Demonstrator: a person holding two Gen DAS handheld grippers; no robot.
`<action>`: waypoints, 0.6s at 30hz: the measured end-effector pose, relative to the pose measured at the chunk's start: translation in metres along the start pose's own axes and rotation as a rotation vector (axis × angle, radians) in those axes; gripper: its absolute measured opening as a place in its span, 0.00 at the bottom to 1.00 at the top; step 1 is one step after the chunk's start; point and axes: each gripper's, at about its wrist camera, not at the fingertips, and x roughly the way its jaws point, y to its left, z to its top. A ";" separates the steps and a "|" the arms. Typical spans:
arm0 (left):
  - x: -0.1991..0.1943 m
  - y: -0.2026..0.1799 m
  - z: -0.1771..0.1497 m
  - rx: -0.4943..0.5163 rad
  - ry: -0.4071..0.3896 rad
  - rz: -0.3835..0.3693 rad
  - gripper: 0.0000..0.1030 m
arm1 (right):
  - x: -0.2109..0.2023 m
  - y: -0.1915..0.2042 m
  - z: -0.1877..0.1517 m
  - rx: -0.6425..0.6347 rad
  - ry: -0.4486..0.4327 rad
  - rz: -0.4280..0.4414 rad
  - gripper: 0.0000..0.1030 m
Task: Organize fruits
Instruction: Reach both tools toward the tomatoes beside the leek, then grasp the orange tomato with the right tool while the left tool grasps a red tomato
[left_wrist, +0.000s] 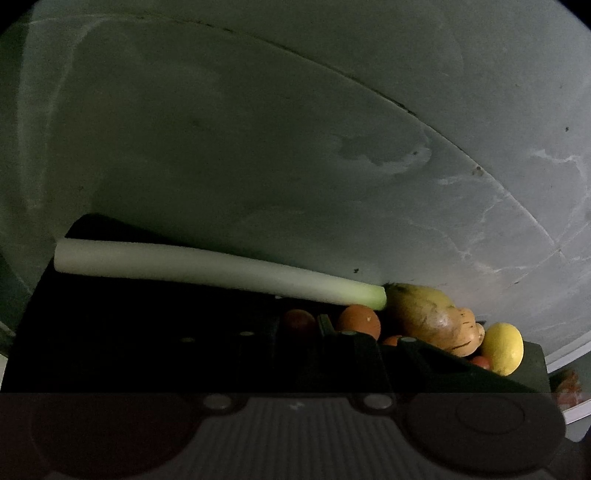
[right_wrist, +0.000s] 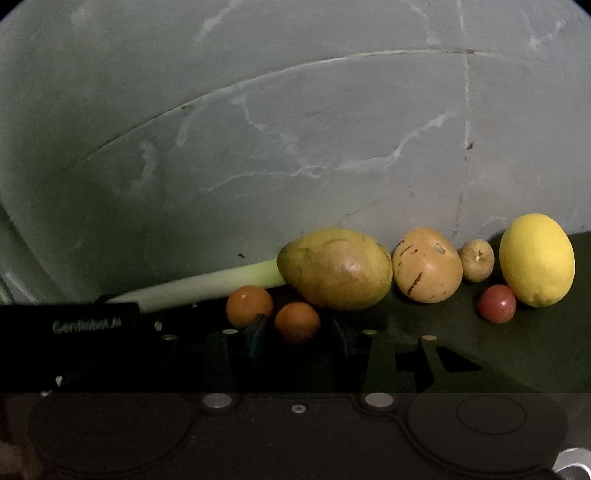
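On a dark mat (right_wrist: 517, 350) lie a pale leek (left_wrist: 207, 267), a mango (right_wrist: 334, 267), a tan round fruit (right_wrist: 426, 266), a small wrinkled fruit (right_wrist: 477, 260), a lemon (right_wrist: 537, 260) and a small red fruit (right_wrist: 495, 303). My left gripper (left_wrist: 300, 332) is shut on a small orange fruit (left_wrist: 298, 319). My right gripper (right_wrist: 298, 334) is shut on another small orange fruit (right_wrist: 297, 320). A third small orange fruit (right_wrist: 249, 304) sits loose by the leek's green end, just beyond my right gripper's left finger. The left gripper's body (right_wrist: 86, 326) shows at the left of the right wrist view.
The mat lies on a grey marbled tile floor (right_wrist: 295, 129) with grout lines. The fruits stand in a row along the mat's far edge. Something orange-red with a white edge (left_wrist: 569, 387) is at the far right of the left wrist view.
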 end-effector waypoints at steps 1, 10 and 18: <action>-0.001 0.000 -0.001 -0.001 -0.001 0.001 0.21 | 0.000 -0.001 -0.001 0.003 -0.005 0.008 0.28; -0.006 -0.003 -0.005 0.000 0.001 0.012 0.21 | -0.016 -0.011 -0.011 -0.012 -0.004 0.028 0.28; -0.024 0.003 -0.018 0.021 -0.009 -0.020 0.21 | -0.048 -0.017 -0.028 -0.020 -0.003 0.061 0.28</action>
